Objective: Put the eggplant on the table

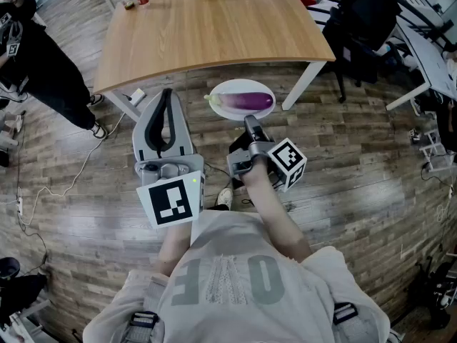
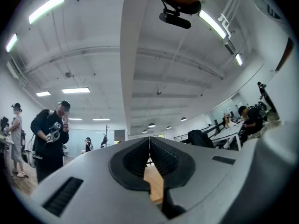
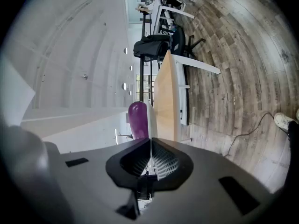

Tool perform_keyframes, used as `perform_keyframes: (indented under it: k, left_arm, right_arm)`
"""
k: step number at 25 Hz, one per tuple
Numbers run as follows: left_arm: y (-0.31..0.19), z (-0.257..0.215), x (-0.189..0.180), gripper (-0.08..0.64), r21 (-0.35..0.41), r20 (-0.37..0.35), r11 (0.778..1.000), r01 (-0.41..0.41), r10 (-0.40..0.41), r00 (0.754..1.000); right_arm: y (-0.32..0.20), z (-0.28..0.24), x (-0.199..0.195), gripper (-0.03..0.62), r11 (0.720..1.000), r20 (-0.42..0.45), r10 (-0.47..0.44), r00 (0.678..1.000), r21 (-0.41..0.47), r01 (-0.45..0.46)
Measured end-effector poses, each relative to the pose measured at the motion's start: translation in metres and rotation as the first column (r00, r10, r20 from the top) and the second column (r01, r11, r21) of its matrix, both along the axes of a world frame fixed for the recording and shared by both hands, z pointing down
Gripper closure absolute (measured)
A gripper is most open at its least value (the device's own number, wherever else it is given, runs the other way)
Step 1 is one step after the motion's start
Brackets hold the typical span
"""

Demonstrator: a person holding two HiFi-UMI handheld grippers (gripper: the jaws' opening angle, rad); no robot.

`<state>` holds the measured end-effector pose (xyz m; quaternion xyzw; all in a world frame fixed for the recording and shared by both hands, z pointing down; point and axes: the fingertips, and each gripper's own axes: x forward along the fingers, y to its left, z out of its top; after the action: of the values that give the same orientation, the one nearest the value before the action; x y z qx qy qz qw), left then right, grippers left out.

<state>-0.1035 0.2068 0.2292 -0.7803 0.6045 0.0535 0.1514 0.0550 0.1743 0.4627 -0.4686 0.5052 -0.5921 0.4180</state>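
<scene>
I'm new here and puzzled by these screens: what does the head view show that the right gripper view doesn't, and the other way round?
Only the head view: the left gripper, shut and empty, the person's shirt, and the whole plate from above.
Only the right gripper view: a close look at the right gripper shut on the plate's rim, plus the ceiling.
Both: the eggplant lying on the plate, the table and the floor.

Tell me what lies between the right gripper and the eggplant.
Only the rim of the white plate, pinched by the right gripper; the head view shows it.
</scene>
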Motion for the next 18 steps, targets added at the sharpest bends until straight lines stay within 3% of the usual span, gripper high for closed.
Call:
perform_keyframes:
  k: [6,18]
  left_arm:
    - [-0.004,0.010,0.012,0.551,-0.033,0.004,0.999,-0.031,0.031,1.000]
    - [-0.016,0.018,-0.022,0.551,-0.016,-0.022,1.000,0.018,-0.019,1.000]
  right_arm:
    - [0.001,-0.002,-0.013,0.568,0.999,0.007,-0.044,0.999,0.006,0.044]
    - [-0.006,0.000,-0.014,0.568,1.000,0.047,-0.015,0.999,0.009,0.015]
